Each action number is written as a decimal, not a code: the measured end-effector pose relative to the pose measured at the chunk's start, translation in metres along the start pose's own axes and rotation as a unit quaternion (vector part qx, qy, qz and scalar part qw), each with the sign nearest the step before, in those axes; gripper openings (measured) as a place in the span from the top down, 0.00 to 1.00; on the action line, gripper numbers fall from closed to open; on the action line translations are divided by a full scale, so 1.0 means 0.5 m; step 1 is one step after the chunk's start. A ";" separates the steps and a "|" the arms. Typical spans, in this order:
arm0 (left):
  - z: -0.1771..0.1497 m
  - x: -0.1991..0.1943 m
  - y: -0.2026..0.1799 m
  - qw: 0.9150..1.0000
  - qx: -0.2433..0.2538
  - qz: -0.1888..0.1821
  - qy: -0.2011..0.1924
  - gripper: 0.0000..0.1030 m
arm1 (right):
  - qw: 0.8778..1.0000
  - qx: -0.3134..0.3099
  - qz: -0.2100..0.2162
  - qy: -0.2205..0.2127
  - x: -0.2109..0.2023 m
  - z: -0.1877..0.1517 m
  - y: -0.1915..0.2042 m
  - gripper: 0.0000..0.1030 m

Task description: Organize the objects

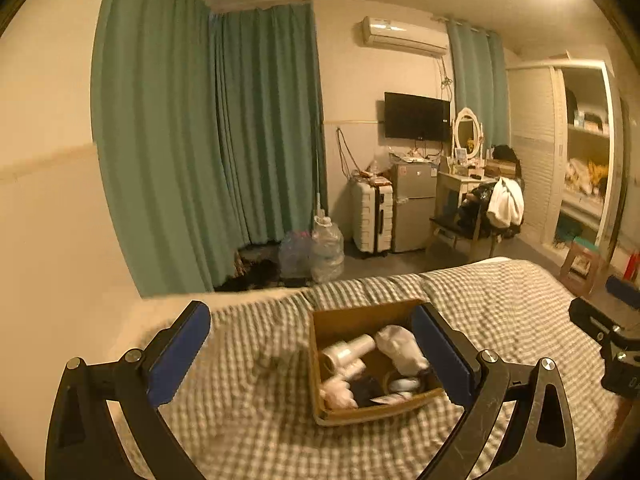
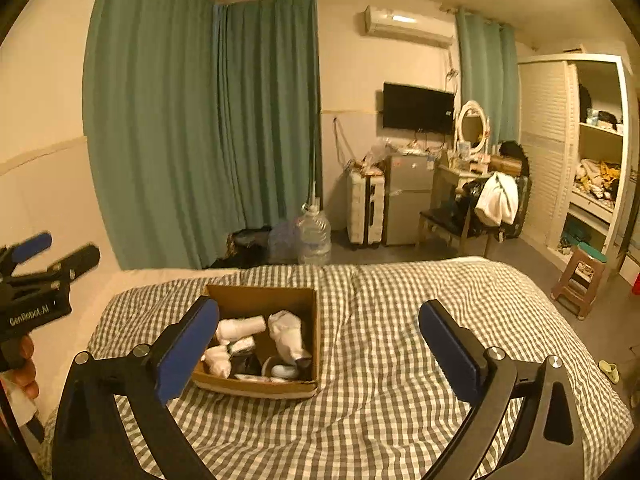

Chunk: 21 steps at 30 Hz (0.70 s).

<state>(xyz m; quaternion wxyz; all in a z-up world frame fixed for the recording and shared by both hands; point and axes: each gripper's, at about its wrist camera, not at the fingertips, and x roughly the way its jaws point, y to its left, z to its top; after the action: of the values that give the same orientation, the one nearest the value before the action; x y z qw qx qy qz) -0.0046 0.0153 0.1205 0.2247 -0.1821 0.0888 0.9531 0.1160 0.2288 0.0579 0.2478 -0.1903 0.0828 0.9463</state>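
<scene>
One cardboard box (image 2: 260, 300) on checked bedspread (image 2: 400, 320).

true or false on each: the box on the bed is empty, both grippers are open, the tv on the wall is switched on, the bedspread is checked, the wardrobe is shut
1. The cardboard box on the bed is empty. False: it holds several items, many of them white.
2. The left gripper and the right gripper both have their fingers spread, with nothing between them. True.
3. The TV on the wall is switched on. False: its screen is dark.
4. The bedspread has a checked pattern. True.
5. The wardrobe is shut. False: its right part stands open, with filled shelves in view.
</scene>
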 end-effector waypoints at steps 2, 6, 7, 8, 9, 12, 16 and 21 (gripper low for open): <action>-0.018 -0.001 -0.001 1.000 -0.011 -0.011 -0.003 0.00 | 1.000 0.005 0.004 -0.007 0.002 -0.018 -0.006 0.02; -0.064 0.001 -0.019 1.000 -0.017 -0.015 -0.017 0.00 | 1.000 0.002 0.013 -0.011 0.012 -0.061 -0.008 0.02; -0.080 0.003 -0.027 1.000 -0.014 -0.011 -0.021 0.00 | 1.000 -0.005 0.018 -0.011 0.015 -0.073 -0.007 0.02; -0.096 0.005 -0.033 1.000 -0.010 -0.008 -0.024 0.00 | 1.000 -0.011 0.022 -0.014 0.020 -0.088 -0.008 0.02; -0.113 0.009 -0.039 1.000 -0.004 -0.005 -0.026 0.00 | 1.000 -0.013 0.018 -0.015 0.025 -0.105 -0.009 0.02; -0.171 0.024 -0.054 1.000 0.017 0.015 -0.018 0.00 | 1.000 -0.002 0.012 0.006 0.064 -0.159 -0.014 0.02; -0.244 0.036 -0.059 0.999 0.029 0.029 -0.009 0.00 | 1.000 0.011 0.018 0.020 0.100 -0.207 -0.018 0.02; -0.287 0.061 -0.054 0.998 0.037 0.046 0.010 0.00 | 1.000 -0.026 -0.002 0.006 0.102 -0.236 0.006 0.02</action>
<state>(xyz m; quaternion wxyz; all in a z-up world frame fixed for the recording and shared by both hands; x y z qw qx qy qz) 0.0266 0.0150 -0.0252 0.1859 -0.1792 0.1345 0.9567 0.1111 0.2190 -0.0701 0.2443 -0.2023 0.0592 0.9465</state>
